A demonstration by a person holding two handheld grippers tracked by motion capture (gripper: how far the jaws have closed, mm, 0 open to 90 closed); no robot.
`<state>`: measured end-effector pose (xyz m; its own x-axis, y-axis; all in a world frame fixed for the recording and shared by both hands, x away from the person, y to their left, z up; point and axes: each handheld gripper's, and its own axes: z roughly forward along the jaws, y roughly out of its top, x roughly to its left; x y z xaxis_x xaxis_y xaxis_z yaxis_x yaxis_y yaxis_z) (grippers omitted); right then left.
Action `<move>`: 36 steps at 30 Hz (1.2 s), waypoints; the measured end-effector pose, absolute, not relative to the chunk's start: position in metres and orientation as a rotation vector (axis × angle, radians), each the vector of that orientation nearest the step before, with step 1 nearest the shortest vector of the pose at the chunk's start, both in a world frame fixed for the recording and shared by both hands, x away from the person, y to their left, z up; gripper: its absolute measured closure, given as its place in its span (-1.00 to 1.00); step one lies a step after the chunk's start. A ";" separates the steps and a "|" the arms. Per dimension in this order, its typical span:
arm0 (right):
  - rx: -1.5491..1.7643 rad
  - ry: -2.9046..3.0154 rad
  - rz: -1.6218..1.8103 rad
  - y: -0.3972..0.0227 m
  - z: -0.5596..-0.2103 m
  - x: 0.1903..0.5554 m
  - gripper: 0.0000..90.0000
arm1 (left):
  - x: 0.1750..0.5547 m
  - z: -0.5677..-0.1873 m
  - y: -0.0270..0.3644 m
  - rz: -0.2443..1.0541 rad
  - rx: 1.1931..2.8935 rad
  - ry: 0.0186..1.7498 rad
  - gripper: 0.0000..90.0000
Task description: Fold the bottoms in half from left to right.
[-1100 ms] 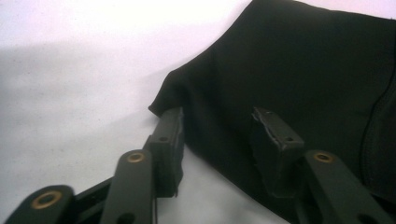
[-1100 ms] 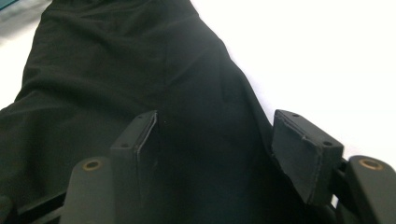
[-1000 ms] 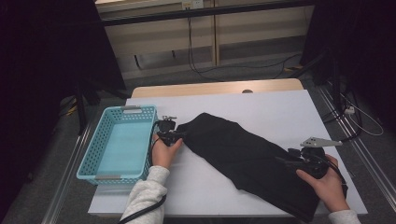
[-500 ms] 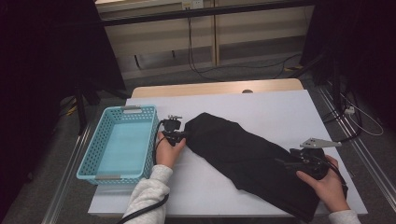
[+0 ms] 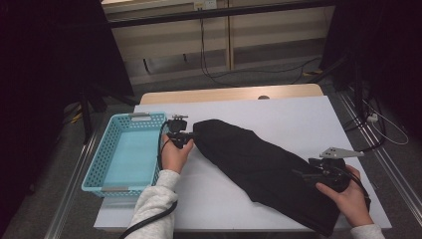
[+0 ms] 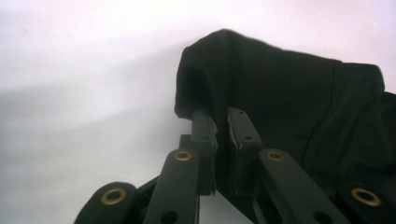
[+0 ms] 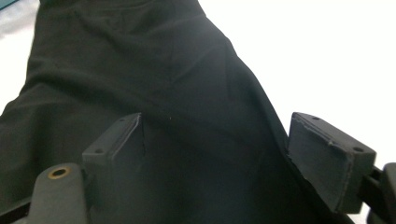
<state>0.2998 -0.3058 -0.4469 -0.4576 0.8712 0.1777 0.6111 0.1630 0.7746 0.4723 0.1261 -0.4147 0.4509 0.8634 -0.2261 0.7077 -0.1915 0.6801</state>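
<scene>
- Your left gripper [image 5: 180,138] has just squeezed tight on the end of the black cloth [image 5: 259,164] nearest the blue basket [image 5: 124,154].
- Your right gripper [image 5: 311,177] has just been opening — its jaws are wide apart over the cloth's far end, away from the basket.

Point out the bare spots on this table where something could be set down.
Bare white table lies beyond the black cloth, toward the far right corner, and on the near side between the left gripper and the cloth's lower edge. The blue basket is empty inside. It is crowded along the cloth's diagonal, from the left gripper to the right gripper.
</scene>
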 end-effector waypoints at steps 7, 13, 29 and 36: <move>1.410 2.139 1.195 -0.305 -0.446 0.300 -0.61 | 0.474 -0.399 0.138 0.308 1.917 1.347 0.84; 1.409 2.134 1.199 -0.305 -0.445 0.300 -0.62 | 0.479 -0.394 0.145 0.349 1.950 1.374 0.84; 1.398 2.135 1.205 -0.305 -0.443 0.300 -0.64 | 0.489 -0.377 0.157 0.310 1.975 1.413 0.84; 1.392 2.146 1.203 -0.302 -0.444 0.300 -0.65 | 0.497 -0.372 0.167 0.376 1.976 1.452 0.84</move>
